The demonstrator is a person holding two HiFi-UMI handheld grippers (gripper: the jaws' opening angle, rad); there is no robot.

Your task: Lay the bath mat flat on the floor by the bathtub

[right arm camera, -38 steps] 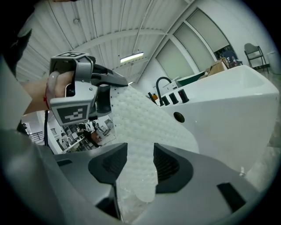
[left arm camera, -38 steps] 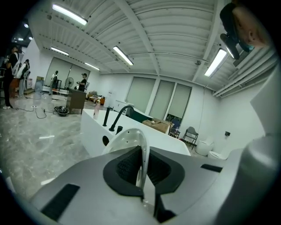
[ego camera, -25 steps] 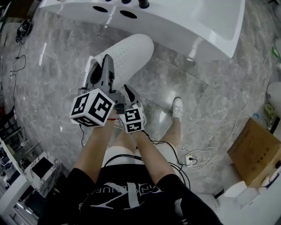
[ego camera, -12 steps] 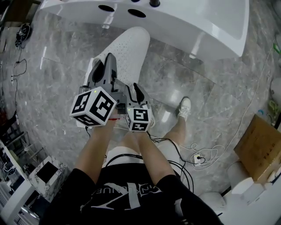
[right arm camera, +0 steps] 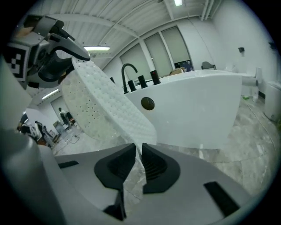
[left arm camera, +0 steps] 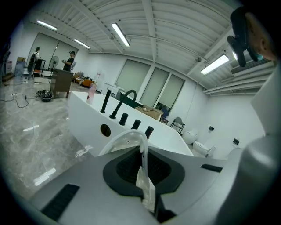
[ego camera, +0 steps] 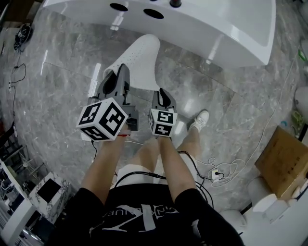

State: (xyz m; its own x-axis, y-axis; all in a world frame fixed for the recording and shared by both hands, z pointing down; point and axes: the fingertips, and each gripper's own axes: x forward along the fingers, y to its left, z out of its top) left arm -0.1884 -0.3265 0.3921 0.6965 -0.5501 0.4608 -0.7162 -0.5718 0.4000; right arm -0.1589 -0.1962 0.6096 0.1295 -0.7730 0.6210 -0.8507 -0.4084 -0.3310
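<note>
The white dimpled bath mat point(ego camera: 139, 57) hangs above the grey marble floor in front of the white bathtub point(ego camera: 216, 24). My left gripper point(ego camera: 118, 72) is shut on one edge of it; in the left gripper view the thin mat edge point(left arm camera: 141, 149) stands pinched between the dark pads. My right gripper point(ego camera: 162, 93) is a little to the right, at the mat's near edge. Its jaws are closing, with the mat's lower corner point(right arm camera: 139, 143) dipping into the narrow gap that still shows between the pads point(right arm camera: 154, 165). The rest of the mat point(right arm camera: 101, 101) slopes up toward the left gripper.
Black taps point(ego camera: 174, 3) stand on the tub rim. The person's legs and a white shoe point(ego camera: 199, 120) are under the grippers. Cables and a power strip point(ego camera: 215, 173) lie on the floor to the right, next to a cardboard box point(ego camera: 284, 163). A shelf unit point(ego camera: 43, 187) stands at lower left.
My right gripper has slid to the right, away from the left one, and its jaws have narrowed around the mat's corner. The left gripper keeps its hold.
</note>
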